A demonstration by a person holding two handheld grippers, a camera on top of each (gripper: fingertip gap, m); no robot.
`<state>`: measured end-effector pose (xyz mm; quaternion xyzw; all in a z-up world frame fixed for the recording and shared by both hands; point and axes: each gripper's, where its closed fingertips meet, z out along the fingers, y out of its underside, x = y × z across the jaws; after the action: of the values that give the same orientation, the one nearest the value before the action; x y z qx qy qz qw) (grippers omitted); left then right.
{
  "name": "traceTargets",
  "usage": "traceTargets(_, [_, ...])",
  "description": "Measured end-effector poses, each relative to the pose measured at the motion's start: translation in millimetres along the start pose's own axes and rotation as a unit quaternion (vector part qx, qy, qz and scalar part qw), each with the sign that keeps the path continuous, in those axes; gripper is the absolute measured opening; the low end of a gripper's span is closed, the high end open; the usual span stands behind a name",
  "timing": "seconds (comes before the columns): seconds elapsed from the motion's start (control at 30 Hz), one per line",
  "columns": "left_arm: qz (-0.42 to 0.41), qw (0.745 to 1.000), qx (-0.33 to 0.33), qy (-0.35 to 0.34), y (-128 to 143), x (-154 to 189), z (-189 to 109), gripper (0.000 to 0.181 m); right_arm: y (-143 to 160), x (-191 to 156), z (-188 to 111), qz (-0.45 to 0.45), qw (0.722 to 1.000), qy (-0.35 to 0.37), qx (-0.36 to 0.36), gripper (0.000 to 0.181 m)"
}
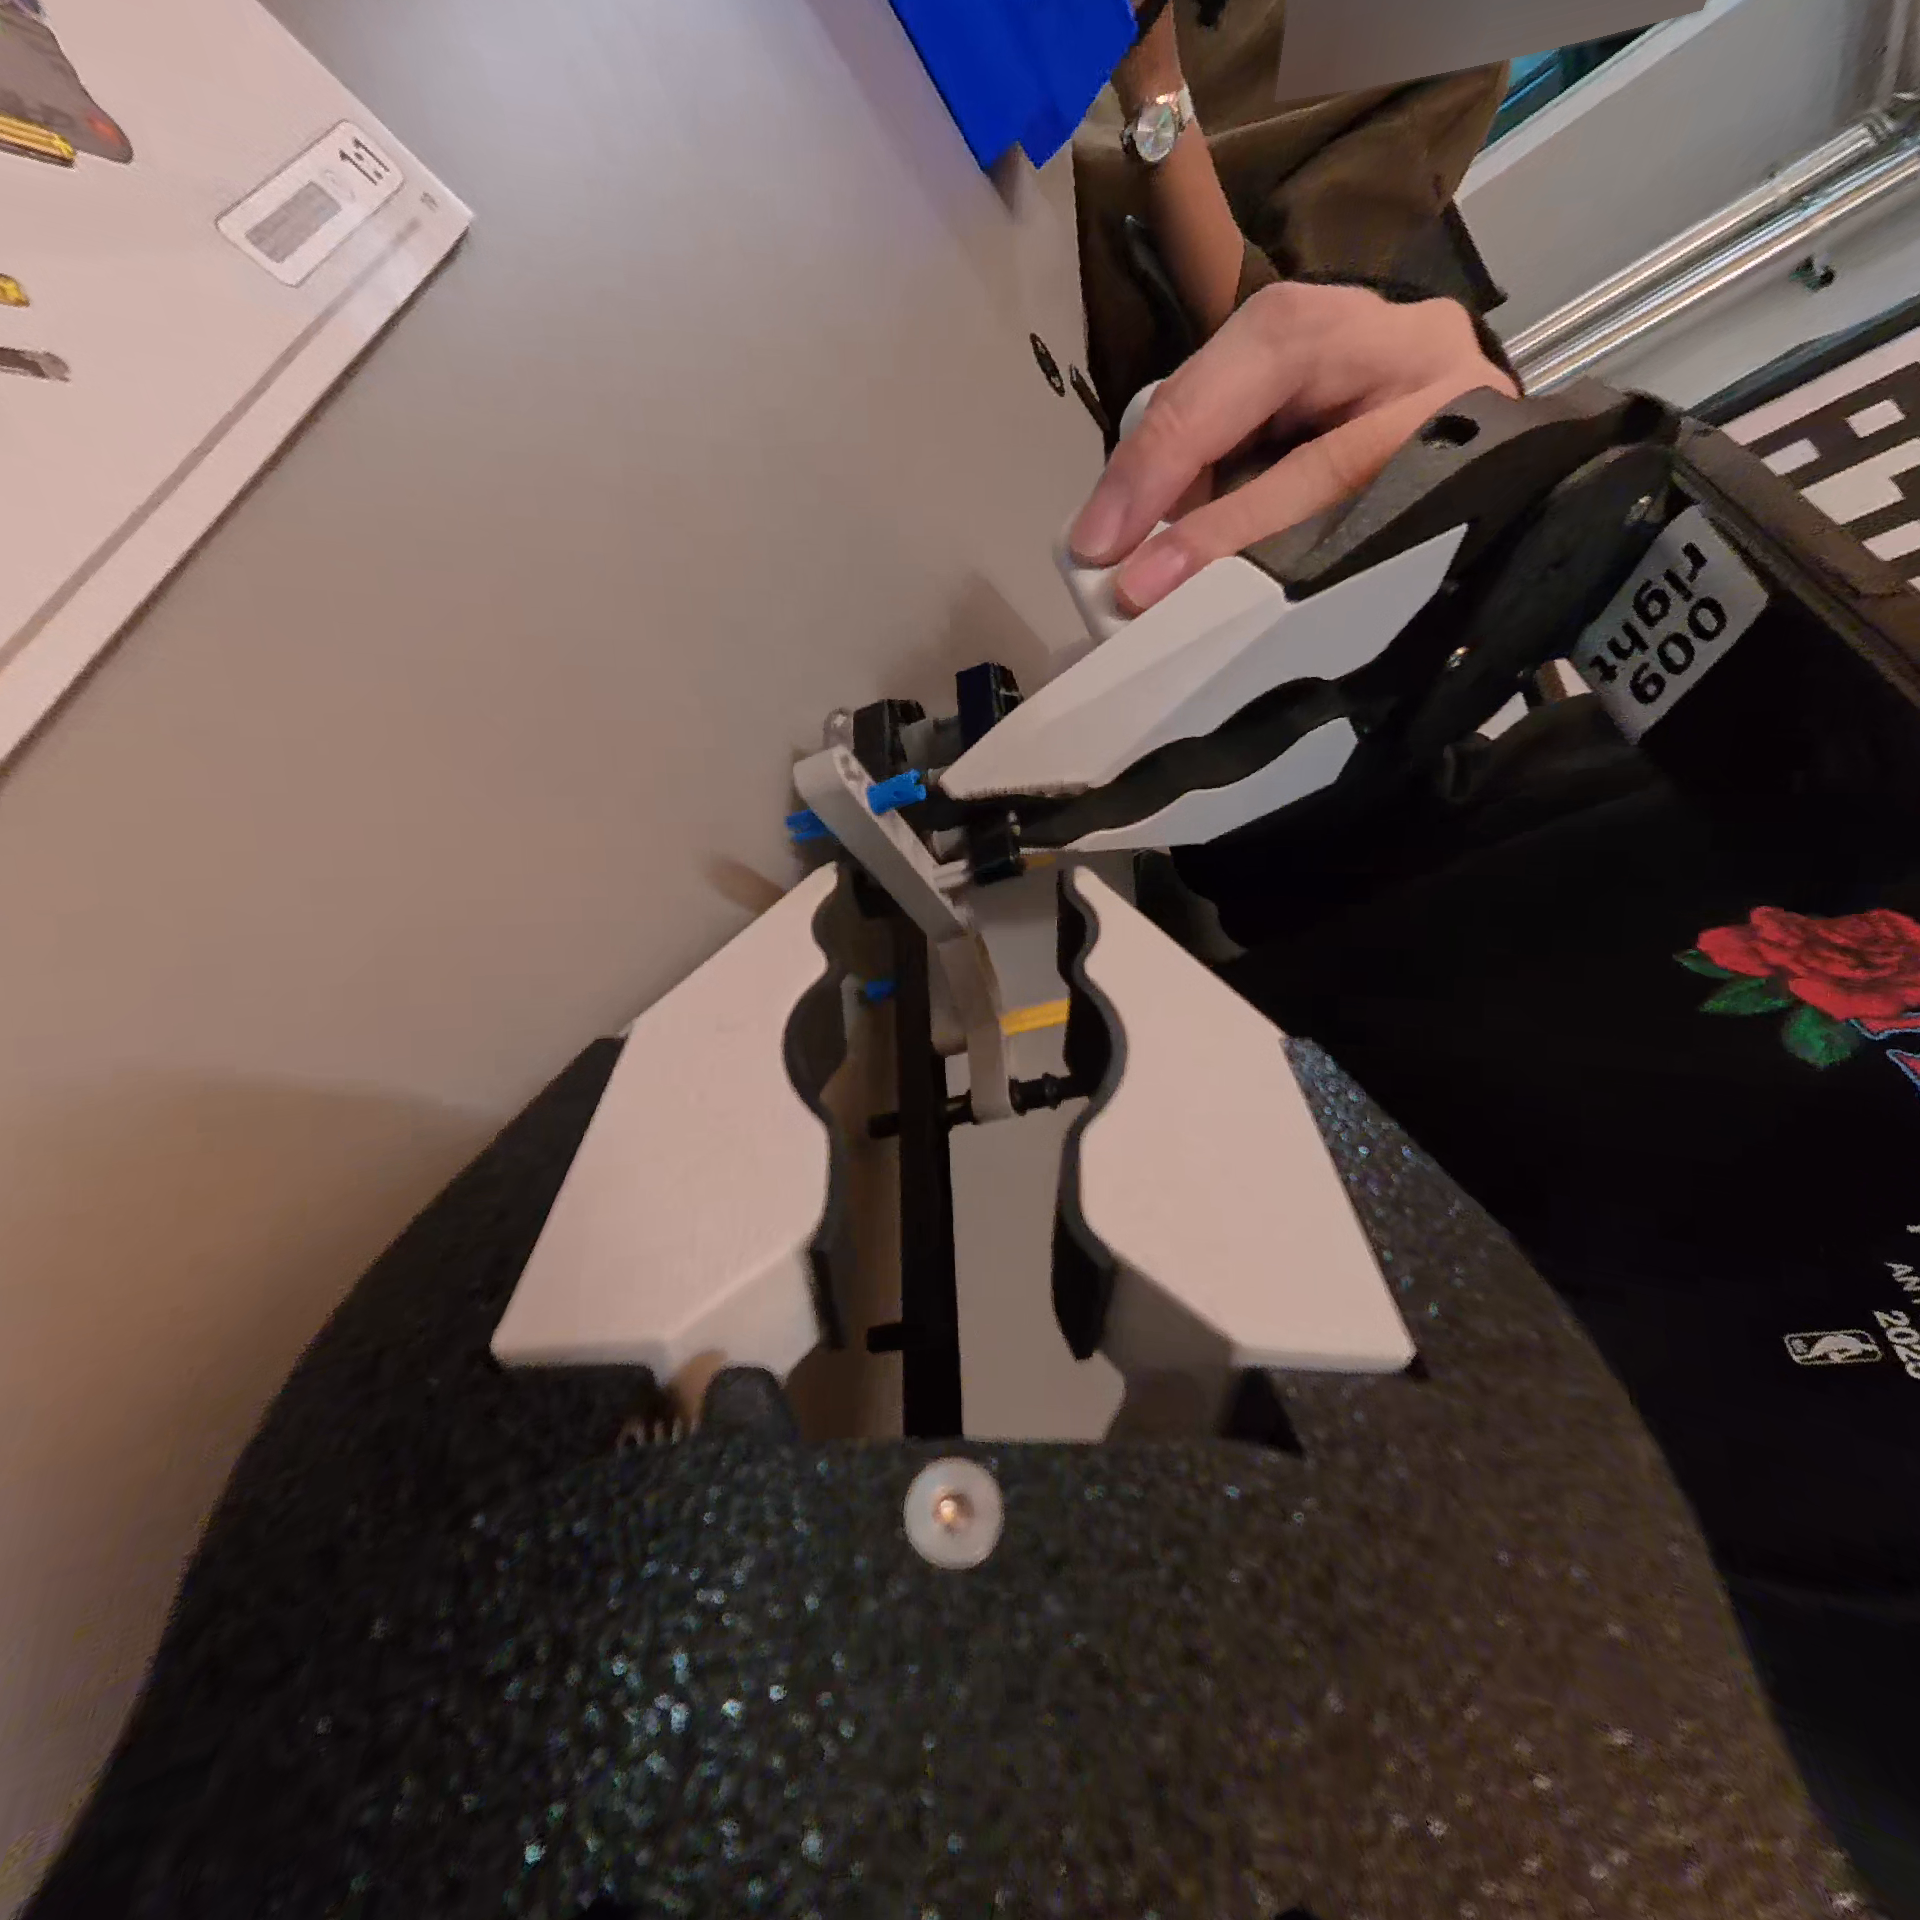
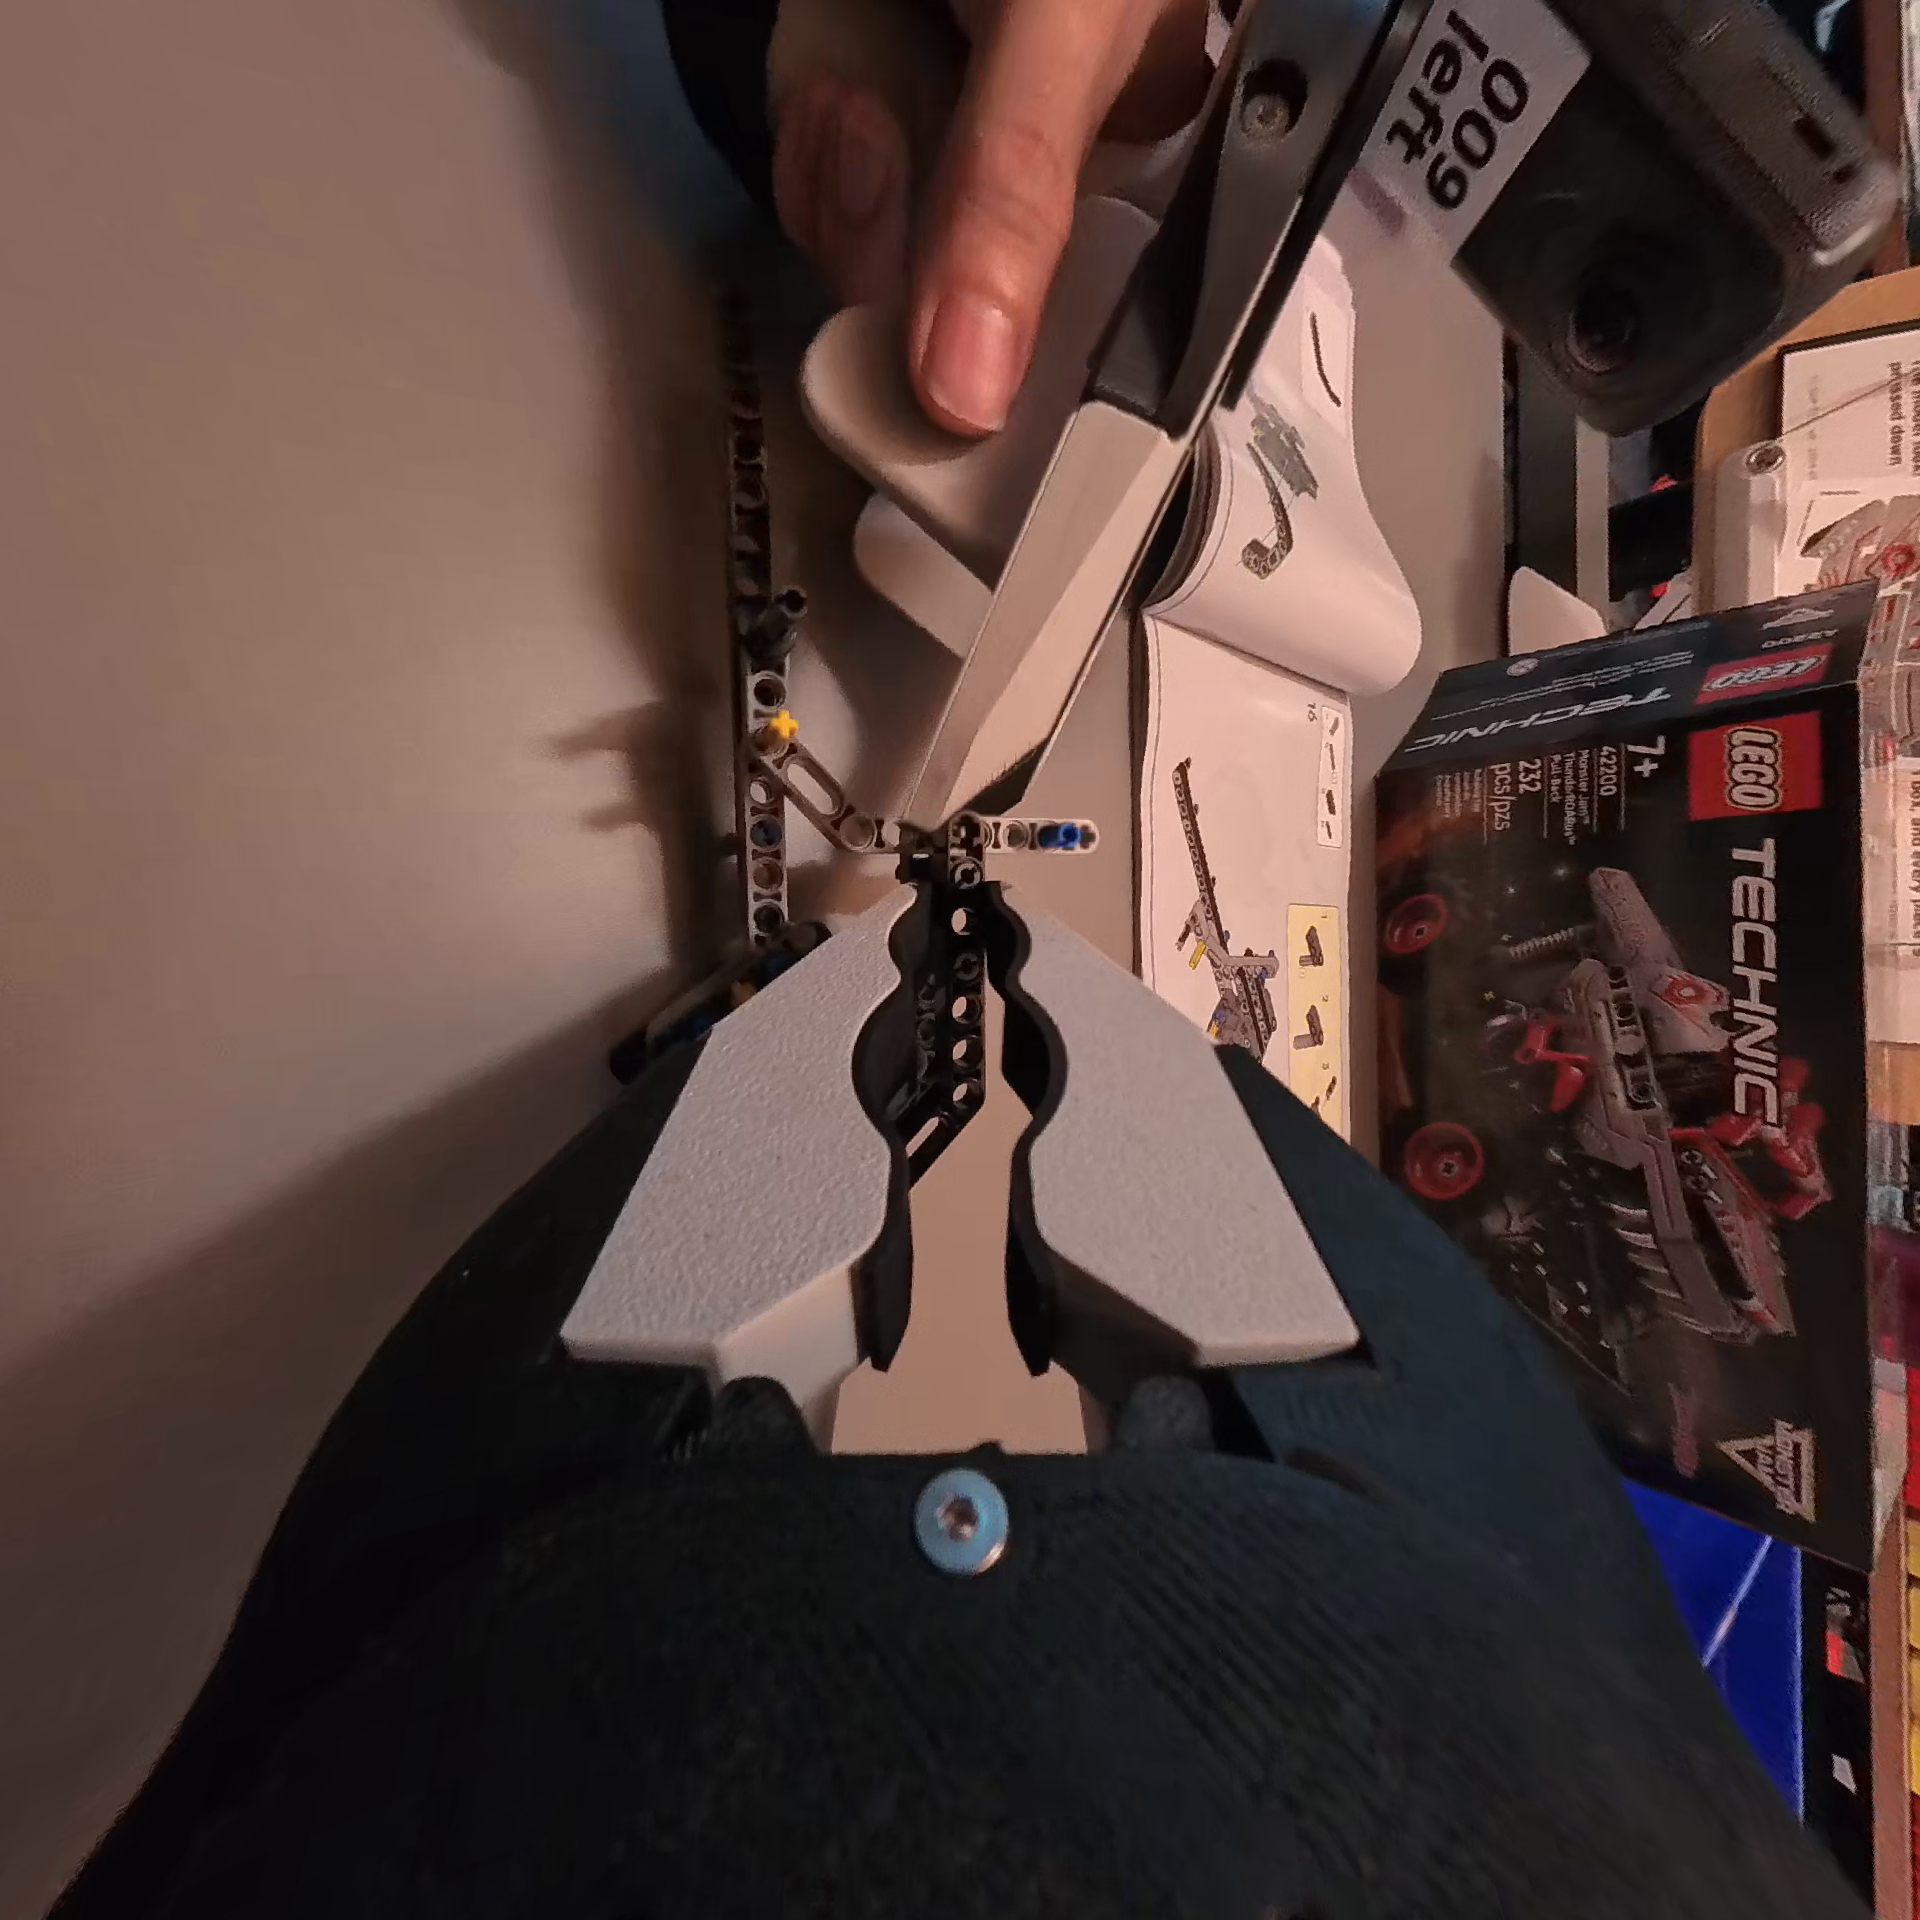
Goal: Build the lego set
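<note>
In the left wrist view my left gripper (image 1: 956, 904) is shut on a partly built lego assembly (image 1: 1013, 1247) of grey and black beams with blue pins (image 1: 894, 795), held above the table. My right gripper (image 1: 987, 816) comes in from the right, shut on a black beam (image 1: 994, 844) whose end touches the assembly's far end. In the right wrist view my right gripper (image 2: 954, 902) holds that black holed beam (image 2: 961, 997) against a bent grey beam (image 2: 831, 805) of the assembly. The left gripper (image 2: 925, 816) shows edge-on from above.
An open instruction booklet (image 1: 208, 312) lies on the grey table (image 1: 623, 520), also seen in the right wrist view (image 2: 1236, 935). A lego box (image 2: 1621, 1039) stands at the right. A person's hand (image 1: 1247, 436) holds the right gripper; a blue object (image 1: 1008, 73) sits behind. Only a small space, under 4 cm, lies between the two pairs of fingers.
</note>
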<state>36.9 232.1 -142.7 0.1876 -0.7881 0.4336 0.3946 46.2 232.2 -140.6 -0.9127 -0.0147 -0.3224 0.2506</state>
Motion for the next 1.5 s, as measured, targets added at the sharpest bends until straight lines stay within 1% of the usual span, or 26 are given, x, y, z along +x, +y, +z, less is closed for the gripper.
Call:
traceTargets(0.13, [0.0, 1.0, -0.003, -0.007, 1.1, -1.5, 0.1, 0.034, -0.5, 0.1, 2.2, 0.003, 1.0, 0.013, 0.005, 0.007])
traceTargets(0.3, [-0.013, 1.0, 0.008, 0.014, -1.0, 3.1, -1.4, 0.034, -2.5, 0.1, -0.4, 0.008, 1.0, 0.025, 0.018, 0.007])
traceTargets(0.4, [-0.023, 0.999, 0.013, 0.021, -1.9, 4.4, -0.8, 0.036, -3.4, 0.7, -2.5, -0.002, 0.999, 0.045, 0.019, 0.007])
traceTargets(0.53, [-0.014, 1.0, 0.002, 0.025, 2.6, 8.4, 0.3, 0.036, -5.6, -2.4, -4.7, -0.012, 0.997, 0.071, 0.027, 0.008])
traceTargets(0.67, [-0.013, 1.0, -0.01, 0.027, 6.3, 9.7, 1.0, 0.035, -7.5, -5.1, -7.5, -0.01, 0.996, 0.081, 0.038, 0.008])
traceTargets(0.9, [-0.004, 0.999, -0.034, 0.013, 13.0, 5.2, -0.7, 0.032, -4.6, -6.0, -6.0, -0.001, 0.996, 0.078, 0.04, 0.008])
traceTargets(1.0, [0.0, 0.999, -0.043, -0.017, 13.5, -0.9, 0.5, 0.032, -2.9, -5.2, -5.6, 0.005, 0.996, 0.077, 0.044, 0.008])
traceTargets(1.07, [-0.001, 0.999, -0.049, -0.017, 13.1, 0.4, 2.9, 0.032, -2.9, -5.1, -4.9, 0.005, 0.996, 0.078, 0.044, 0.008])
traceTargets(1.17, [0.008, 0.997, -0.067, -0.035, 16.5, -4.0, 6.8, 0.025, -3.7, -4.3, -3.8, 0.003, 0.996, 0.08, 0.043, 0.008])
traceTargets(1.2, [0.01, 0.997, -0.068, -0.037, 16.5, -4.1, 7.6, 0.023, -3.2, -3.8, -3.4, 0.002, 0.996, 0.081, 0.041, 0.008])
traceTargets(1.37, [0.023, 0.997, -0.061, -0.036, 14.4, -6.0, 8.3, 0.021, -0.3, -2.8, -2.6, 0.01, 0.996, 0.077, 0.041, 0.008])
traceTargets(1.5, [0.017, 0.998, -0.054, -0.027, 12.8, -7.4, 9.3, 0.021, 1.2, -3.2, -2.6, 0.018, 0.997, 0.051, 0.046, 0.008])
